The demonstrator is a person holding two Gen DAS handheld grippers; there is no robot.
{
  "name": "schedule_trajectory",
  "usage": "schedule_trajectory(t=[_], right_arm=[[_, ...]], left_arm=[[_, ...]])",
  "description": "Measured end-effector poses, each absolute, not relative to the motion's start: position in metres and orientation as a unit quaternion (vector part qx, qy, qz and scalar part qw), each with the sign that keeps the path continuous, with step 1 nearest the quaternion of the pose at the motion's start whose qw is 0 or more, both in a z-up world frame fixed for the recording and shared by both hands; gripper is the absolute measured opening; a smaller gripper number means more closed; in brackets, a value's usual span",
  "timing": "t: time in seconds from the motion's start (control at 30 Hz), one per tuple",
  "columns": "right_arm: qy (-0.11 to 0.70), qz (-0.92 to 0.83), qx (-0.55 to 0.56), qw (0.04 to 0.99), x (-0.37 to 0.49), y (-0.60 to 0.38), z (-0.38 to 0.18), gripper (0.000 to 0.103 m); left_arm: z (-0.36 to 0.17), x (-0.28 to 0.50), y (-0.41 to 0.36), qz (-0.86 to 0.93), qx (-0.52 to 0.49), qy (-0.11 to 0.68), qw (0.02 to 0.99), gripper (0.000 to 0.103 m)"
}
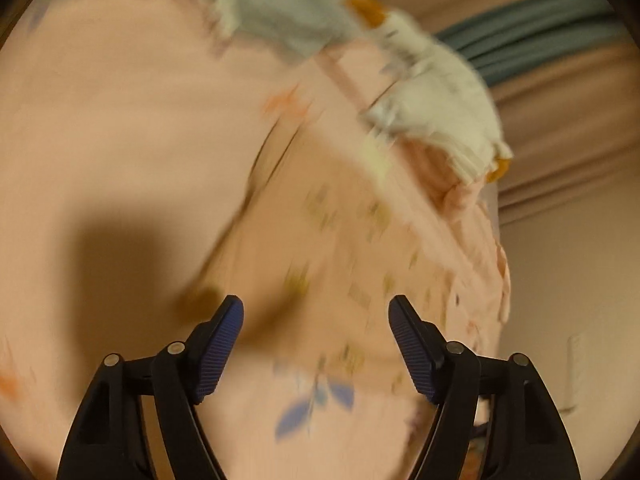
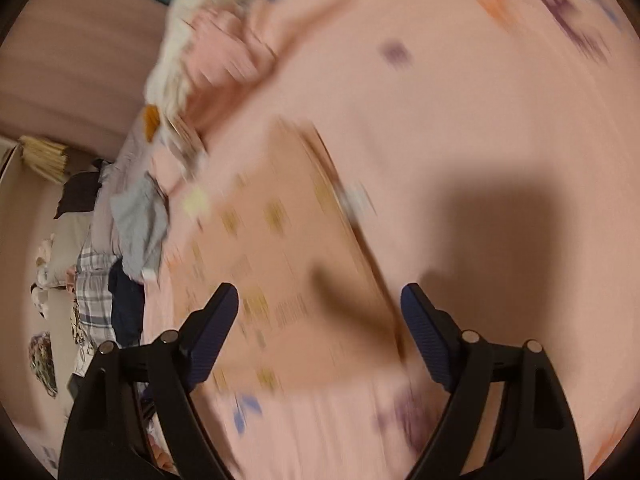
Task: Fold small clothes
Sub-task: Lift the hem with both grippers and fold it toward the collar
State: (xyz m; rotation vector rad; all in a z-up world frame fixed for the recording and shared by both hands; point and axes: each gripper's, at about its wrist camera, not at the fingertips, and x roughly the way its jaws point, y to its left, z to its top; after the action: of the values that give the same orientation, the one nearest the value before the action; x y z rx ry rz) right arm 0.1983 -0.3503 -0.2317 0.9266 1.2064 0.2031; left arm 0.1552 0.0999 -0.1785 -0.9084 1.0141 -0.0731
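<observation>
A small peach-pink garment [image 1: 340, 256] with little yellow marks lies flat on a pink printed sheet [image 1: 120, 120], blurred in both views. My left gripper [image 1: 316, 302] hovers over the garment's near part, open, with nothing between its blue pads. In the right wrist view the same garment [image 2: 288, 240] stretches away from my right gripper [image 2: 320, 290], which is also open and holds nothing. The right gripper's shadow falls on the sheet [image 2: 480, 120] to the right of the garment.
A white garment with orange bits [image 1: 436, 92] and a pale blue-grey one [image 1: 280, 12] lie beyond the pink garment. At the bed's left edge are a grey-blue cloth [image 2: 140, 220], a plaid cloth [image 2: 94, 292] and a dark navy piece [image 2: 128, 308].
</observation>
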Motion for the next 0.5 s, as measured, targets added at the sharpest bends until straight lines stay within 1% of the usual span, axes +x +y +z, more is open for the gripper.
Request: schedule_trajectory(t=[0.07, 0.1, 0.2, 0.3, 0.5], right_arm=[[0.559, 0.113, 0.465, 0.677, 0.173, -0.347, -0.254, 0.085], [0.549, 0.127, 0.495, 0.662, 0.165, -0.345, -0.263, 0.085], [0.514, 0.121, 0.516, 0.675, 0.152, -0.339, -0.26, 0.085], [0.499, 0.128, 0.534, 0.67, 0.152, -0.329, -0.261, 0.085], [0.471, 0.135, 0.566, 0.663, 0.174, -0.324, -0.268, 0.085]], left_arm=[[-0.198, 0.143, 0.091, -0.071, -0.445, 0.507, 0.735, 0.074], [-0.205, 0.139, 0.088, -0.083, -0.452, 0.513, 0.725, 0.074], [-0.221, 0.133, 0.079, -0.086, -0.475, 0.516, 0.707, 0.074], [-0.227, 0.143, 0.071, -0.08, -0.466, 0.503, 0.724, 0.074], [-0.232, 0.173, 0.069, -0.059, -0.478, 0.424, 0.767, 0.074]])
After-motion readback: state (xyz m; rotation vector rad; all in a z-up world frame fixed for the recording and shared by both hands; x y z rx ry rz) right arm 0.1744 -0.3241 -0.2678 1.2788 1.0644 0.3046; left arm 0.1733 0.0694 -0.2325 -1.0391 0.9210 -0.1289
